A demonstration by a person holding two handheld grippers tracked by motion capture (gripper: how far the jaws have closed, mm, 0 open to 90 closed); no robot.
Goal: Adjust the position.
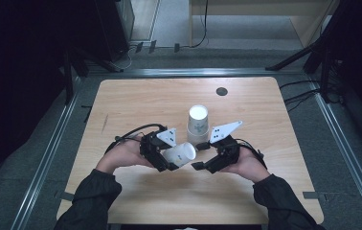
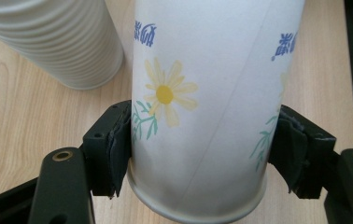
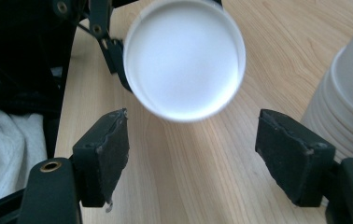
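Wooden table (image 1: 136, 100), near-middle: upside-down stack (image 1: 197, 123) of paper cups. Left gripper (image 1: 169, 160) jaws clamped on a single daisy-print cup (image 1: 180, 154), held on its side just in front of the stack, base toward right gripper (image 1: 203, 160). Right jaws apart, holding nothing, close by the cup base.

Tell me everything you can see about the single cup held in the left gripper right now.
The cup is white paper with a yellow daisy, green stems and blue lettering, and a rolled rim. The left gripper clamps its wall near the rim, a pad on each side. It lies tipped sideways above the table, closed base toward the right gripper, just beside the upside-down cup stack.
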